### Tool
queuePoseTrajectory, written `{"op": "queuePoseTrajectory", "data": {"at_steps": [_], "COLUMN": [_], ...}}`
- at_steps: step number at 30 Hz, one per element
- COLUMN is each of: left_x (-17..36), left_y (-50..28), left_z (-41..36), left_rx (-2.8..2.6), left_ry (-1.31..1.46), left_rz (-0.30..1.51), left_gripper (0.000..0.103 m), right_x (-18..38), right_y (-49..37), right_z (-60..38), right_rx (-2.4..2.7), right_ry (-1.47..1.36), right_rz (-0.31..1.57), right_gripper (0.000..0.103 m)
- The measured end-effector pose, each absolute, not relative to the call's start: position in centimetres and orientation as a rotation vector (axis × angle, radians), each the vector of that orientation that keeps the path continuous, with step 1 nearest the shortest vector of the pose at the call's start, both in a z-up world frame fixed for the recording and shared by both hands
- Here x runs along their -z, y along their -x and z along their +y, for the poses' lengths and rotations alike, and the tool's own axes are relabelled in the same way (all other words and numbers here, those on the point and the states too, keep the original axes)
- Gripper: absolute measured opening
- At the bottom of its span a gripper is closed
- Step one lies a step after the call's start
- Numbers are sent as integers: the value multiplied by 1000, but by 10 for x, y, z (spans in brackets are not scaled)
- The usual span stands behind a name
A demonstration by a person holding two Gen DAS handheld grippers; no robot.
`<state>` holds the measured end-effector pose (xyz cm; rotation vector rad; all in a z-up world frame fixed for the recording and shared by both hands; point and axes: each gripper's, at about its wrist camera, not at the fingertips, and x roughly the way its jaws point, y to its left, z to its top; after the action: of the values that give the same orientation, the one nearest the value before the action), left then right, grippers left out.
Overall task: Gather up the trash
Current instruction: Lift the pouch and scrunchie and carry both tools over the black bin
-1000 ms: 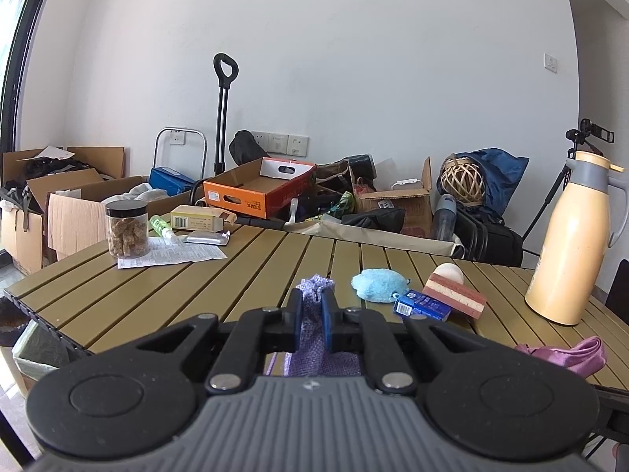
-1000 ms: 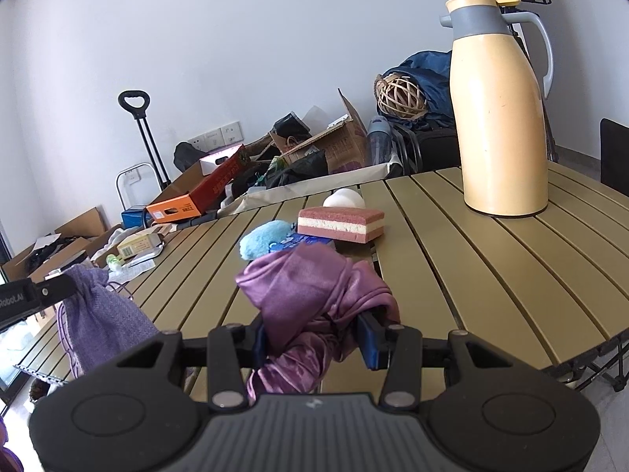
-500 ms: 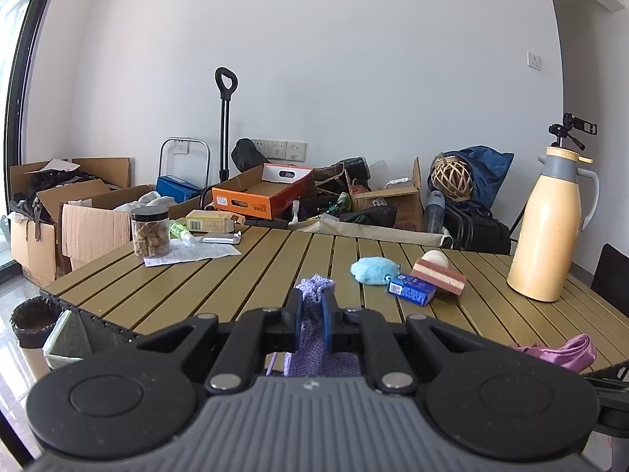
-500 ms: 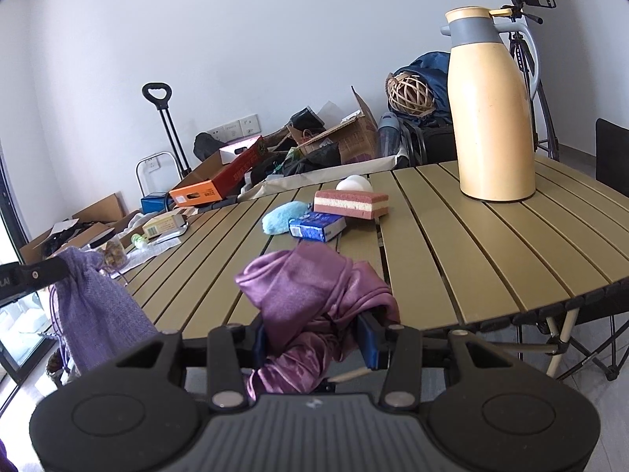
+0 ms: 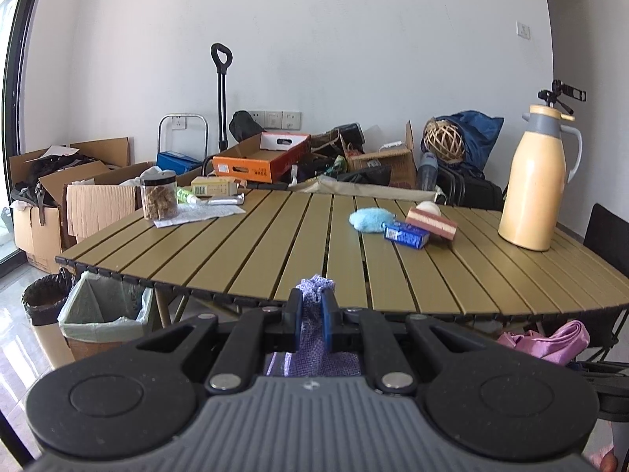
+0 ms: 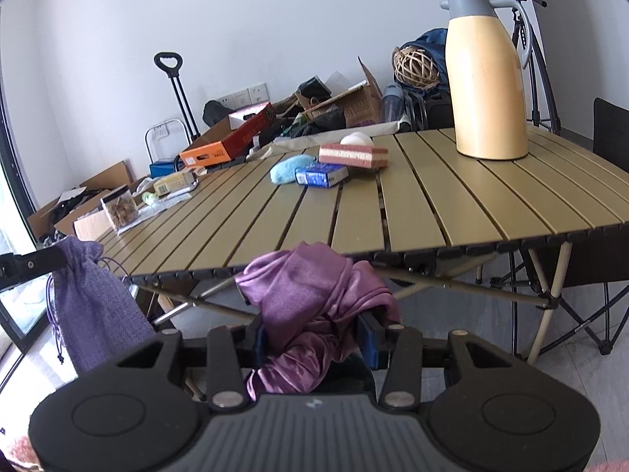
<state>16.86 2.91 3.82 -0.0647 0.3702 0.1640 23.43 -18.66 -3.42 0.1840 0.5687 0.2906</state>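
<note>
My left gripper [image 5: 312, 308] is shut on a lavender drawstring pouch [image 5: 313, 334], which hangs off the table's near edge; the pouch also shows in the right wrist view [image 6: 92, 299]. My right gripper [image 6: 314, 334] is shut on a shiny purple satin cloth [image 6: 310, 303], also seen at the right in the left wrist view [image 5: 550, 340]. Both grippers are off the slatted olive table [image 5: 275, 244], in front of its near edge. A lined bin [image 5: 104, 314] and a black-bagged bin [image 5: 45, 301] stand on the floor at the left, below the table.
On the table stand a yellow thermos [image 5: 536, 181], a blue fluffy thing [image 5: 369, 220], a blue box [image 5: 407, 235], a pink layered sponge [image 5: 432, 223], a jar [image 5: 158, 194] and papers. Cardboard boxes and clutter line the wall. A black chair [image 6: 611, 133] stands at the right.
Both grippers have pulled back from over the table to beyond its near edge, still holding the pouch and the cloth. The floor bins have come into view.
</note>
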Motion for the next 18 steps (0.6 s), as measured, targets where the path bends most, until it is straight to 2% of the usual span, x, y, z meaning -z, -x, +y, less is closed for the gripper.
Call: {"op": "queuePoseTrajectory", "data": {"at_steps": [18], "left_x": [33], "left_y": [-157], "left_z": [33], "left_rx": [-165], "left_ry": [41], "left_rz": [564], "left_gripper": [10], "right_x": [104], "right_y": [-213], "right_z": [-181], "right_rx": [-308], "right_ry": [-130], "right_rz": [770], "right_gripper": [43]}}
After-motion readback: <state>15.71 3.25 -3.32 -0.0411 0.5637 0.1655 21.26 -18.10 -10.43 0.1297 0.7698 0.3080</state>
